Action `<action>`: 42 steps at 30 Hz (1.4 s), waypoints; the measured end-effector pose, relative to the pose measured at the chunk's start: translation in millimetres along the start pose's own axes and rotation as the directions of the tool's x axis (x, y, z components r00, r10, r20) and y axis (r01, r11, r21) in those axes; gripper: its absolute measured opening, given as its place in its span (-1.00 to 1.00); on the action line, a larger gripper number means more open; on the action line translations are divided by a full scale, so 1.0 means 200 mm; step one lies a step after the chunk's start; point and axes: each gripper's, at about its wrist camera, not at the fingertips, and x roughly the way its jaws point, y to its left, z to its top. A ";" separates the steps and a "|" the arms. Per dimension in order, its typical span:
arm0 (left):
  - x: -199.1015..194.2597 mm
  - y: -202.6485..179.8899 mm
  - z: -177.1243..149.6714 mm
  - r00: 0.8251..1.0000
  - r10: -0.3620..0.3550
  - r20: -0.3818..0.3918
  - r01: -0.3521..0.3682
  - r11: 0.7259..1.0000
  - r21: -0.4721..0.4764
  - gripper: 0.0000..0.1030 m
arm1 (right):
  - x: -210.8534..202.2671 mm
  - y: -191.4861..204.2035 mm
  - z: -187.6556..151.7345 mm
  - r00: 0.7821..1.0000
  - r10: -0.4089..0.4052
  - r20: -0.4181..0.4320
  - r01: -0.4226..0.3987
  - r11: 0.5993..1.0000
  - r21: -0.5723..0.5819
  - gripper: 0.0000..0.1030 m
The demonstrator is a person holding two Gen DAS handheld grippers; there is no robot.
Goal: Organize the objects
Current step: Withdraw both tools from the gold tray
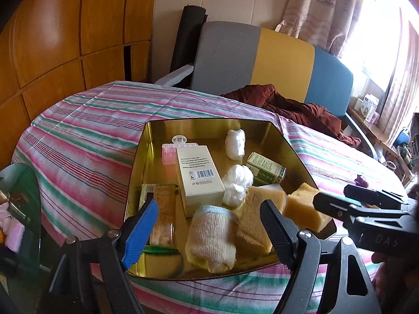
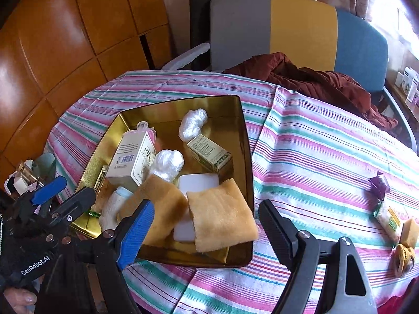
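Note:
A gold tin box (image 1: pixel 146 162) (image 2: pixel 247 162) sits on the striped tablecloth. It holds a white carton (image 1: pixel 199 180) (image 2: pixel 132 159), a green carton (image 1: pixel 265 168) (image 2: pixel 210 154), two white plastic wads (image 1: pixel 237 185) (image 2: pixel 167 164), a rolled bandage (image 1: pixel 212 238), yellow sponges (image 1: pixel 255 217) (image 2: pixel 222 217), a white pad (image 2: pixel 199 184) and a wrapped snack (image 1: pixel 163 217). My left gripper (image 1: pixel 207 233) is open and empty over the box's near edge. My right gripper (image 2: pixel 204 230) is open and empty just above the near right sponge.
On the cloth to the right lie a purple wrapper (image 2: pixel 379 185), a snack packet (image 2: pixel 387 219), a small sponge (image 2: pixel 409 233) and a peel (image 2: pixel 403 259). A dark red garment (image 2: pixel 314 81) lies at the table's far edge by a colourful chair (image 2: pixel 301 26). A side stand with clutter (image 1: pixel 15 209) is at left.

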 end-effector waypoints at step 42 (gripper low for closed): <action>0.00 -0.47 0.06 0.984 -0.172 -0.048 0.178 0.965 0.191 0.57 | -0.11 -1.23 -0.25 0.933 -0.277 -0.230 0.339 0.891 0.301 0.62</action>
